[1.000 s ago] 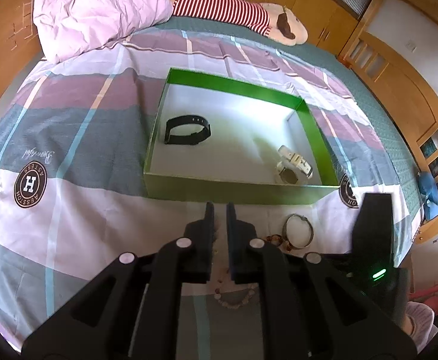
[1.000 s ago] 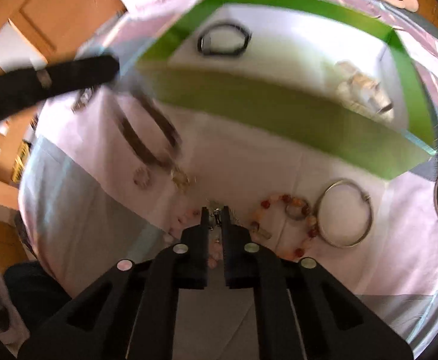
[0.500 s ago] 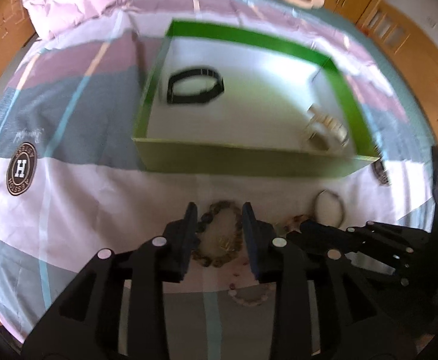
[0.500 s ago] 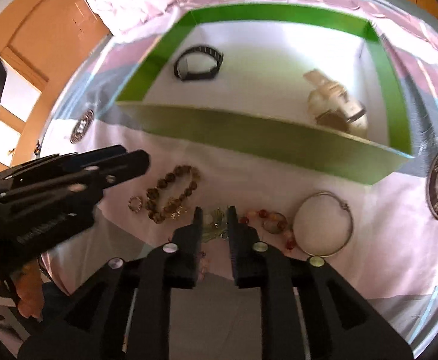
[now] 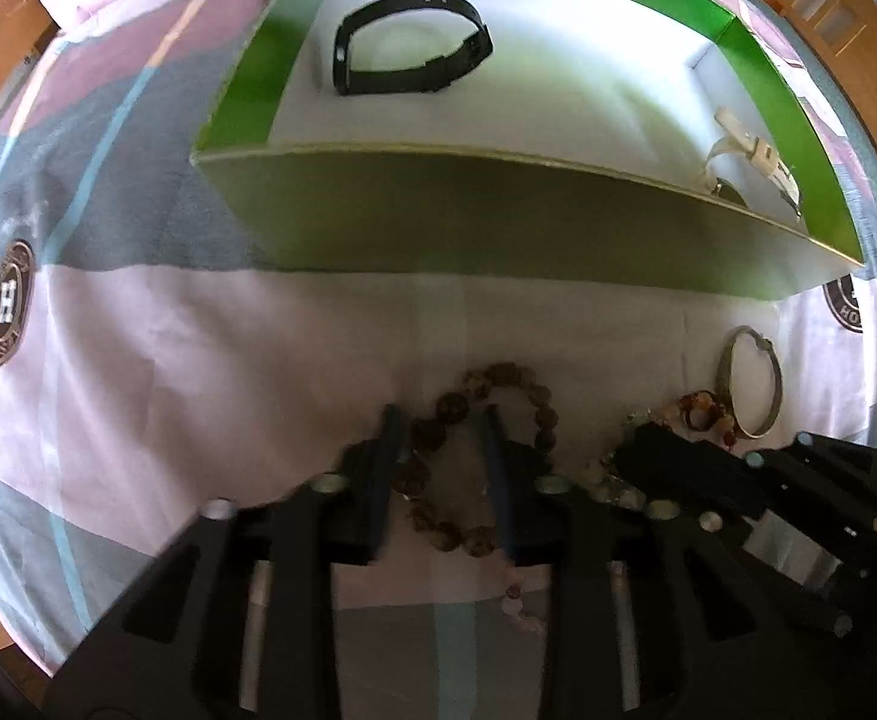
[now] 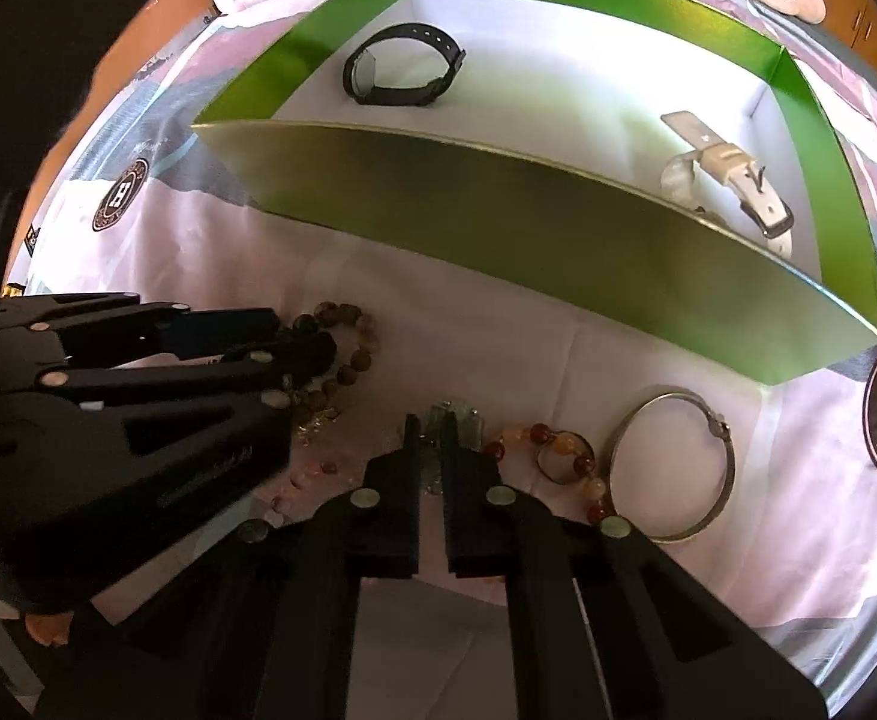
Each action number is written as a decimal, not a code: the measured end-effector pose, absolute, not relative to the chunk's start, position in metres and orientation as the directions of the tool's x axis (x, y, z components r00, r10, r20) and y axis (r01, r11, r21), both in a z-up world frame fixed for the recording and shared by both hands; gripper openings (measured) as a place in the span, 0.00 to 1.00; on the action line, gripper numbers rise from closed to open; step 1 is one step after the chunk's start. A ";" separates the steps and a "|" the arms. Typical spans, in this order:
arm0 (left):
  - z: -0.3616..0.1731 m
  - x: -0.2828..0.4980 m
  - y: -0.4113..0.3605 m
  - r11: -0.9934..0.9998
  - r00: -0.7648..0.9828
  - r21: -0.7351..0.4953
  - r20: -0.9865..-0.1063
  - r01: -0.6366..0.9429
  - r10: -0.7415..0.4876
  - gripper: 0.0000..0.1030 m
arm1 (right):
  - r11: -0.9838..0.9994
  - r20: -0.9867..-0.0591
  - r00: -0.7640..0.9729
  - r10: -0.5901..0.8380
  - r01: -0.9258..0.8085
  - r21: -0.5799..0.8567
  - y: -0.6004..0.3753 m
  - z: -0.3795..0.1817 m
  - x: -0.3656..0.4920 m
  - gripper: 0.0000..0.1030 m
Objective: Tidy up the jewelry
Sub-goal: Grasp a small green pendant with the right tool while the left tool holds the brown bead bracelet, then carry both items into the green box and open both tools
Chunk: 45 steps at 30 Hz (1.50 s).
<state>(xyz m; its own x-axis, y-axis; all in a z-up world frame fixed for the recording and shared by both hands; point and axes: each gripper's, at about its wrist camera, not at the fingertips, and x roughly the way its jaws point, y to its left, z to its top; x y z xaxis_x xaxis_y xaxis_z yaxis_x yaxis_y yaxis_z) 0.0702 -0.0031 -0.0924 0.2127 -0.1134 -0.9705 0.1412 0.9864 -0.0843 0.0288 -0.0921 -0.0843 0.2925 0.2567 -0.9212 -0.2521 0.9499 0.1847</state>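
Lowered left claw (image 5: 438, 420) (astride beads (image 5: 480, 456))

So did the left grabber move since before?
Yes. The left gripper went forward and down toward the green box, whose near wall now looms larger in its view. Its jaws opened and now straddle the brown bead bracelet.

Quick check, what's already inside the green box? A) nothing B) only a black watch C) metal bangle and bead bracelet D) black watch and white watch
D: the black watch and the white watch lie inside the green box; the metal bangle is outside on the bedsheet.
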 end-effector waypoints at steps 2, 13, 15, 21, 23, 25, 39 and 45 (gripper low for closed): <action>-0.092 0.071 -0.002 0.986 0.215 -0.095 -0.969 0.138 -0.123 0.14 | 0.947 -0.915 0.299 0.272 -0.255 0.198 -0.094 -0.080 0.028 0.00; -0.039 0.056 0.008 0.973 0.331 -0.171 -0.919 0.153 -0.214 0.10 | 0.932 -0.860 0.382 0.338 -0.264 0.249 -0.110 -0.041 0.021 0.00; -0.035 0.053 0.010 0.973 0.338 -0.174 -0.916 0.149 -0.216 0.10 | 0.938 -0.874 0.368 0.318 -0.258 0.233 -0.105 -0.050 0.023 0.02; -0.030 0.051 0.018 0.975 0.343 -0.177 -0.915 0.136 -0.214 0.10 | 0.947 -0.918 0.306 0.252 -0.274 0.168 -0.088 -0.085 0.031 0.18; -0.030 0.051 0.020 0.975 0.344 -0.179 -0.914 0.134 -0.215 0.10 | 0.948 -0.927 0.294 0.233 -0.283 0.148 -0.083 -0.094 0.032 0.18; -0.030 0.051 0.020 0.975 0.348 -0.180 -0.912 0.131 -0.216 0.10 | 0.951 -0.927 0.300 0.223 -0.278 0.139 -0.082 -0.096 0.031 0.14; 0.039 0.036 0.025 0.957 0.552 -0.222 -0.782 0.189 -0.290 0.10 | 0.926 -0.782 0.497 0.375 -0.231 0.298 -0.133 -0.002 0.021 0.07; 0.067 0.042 0.027 0.938 0.617 -0.277 -0.707 0.210 -0.347 0.10 | 0.920 -0.650 0.656 0.383 -0.208 0.333 -0.152 0.034 0.027 0.07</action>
<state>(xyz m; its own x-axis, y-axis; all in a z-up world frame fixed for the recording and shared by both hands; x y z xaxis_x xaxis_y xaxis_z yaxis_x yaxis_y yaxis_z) 0.0424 0.0270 0.0668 0.6167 -0.3468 -0.7067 0.2102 0.9377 -0.2767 0.0273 -0.1518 0.0342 0.6558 0.3835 -0.6502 -0.2081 0.9198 0.3326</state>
